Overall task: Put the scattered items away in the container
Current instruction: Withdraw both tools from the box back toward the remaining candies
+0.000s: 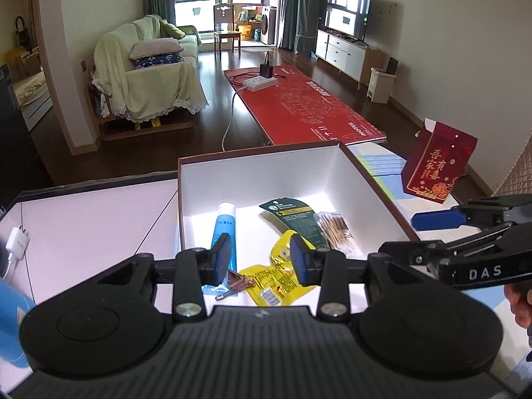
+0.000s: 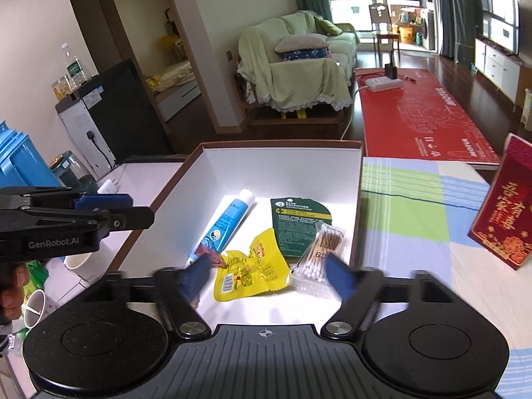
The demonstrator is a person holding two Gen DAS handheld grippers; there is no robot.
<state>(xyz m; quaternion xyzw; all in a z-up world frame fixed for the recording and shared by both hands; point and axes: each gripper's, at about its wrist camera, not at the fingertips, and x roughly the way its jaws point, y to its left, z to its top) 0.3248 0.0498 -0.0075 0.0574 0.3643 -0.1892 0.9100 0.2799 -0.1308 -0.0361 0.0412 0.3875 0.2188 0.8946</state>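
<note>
while both grippers hang over its near edge, the box (image 2: 282,153) sits open, a rigid white-lined carton with a brown rim. inside it, the tube (image 2: 222,222) is smooth blue-and-white plastic lying at a slant toward the left wall; the yellow packet (image 2: 252,266) is crinkled foil near the front; the dark green card (image 2: 299,222) is flat with a rounded top, behind the packet; the cotton swabs (image 2: 322,249) are bundled in a clear bag by the right wall. a small reddish-brown piece (image 2: 209,254) touching the tube's end is hard to make out. the left gripper (image 1: 261,259) has its blue pads well apart, holding nothing. the right gripper (image 2: 269,276) is motion-blurred, its jaws wide and empty. a glossy red gift box (image 2: 502,219), right of the box, is cut off.
</note>
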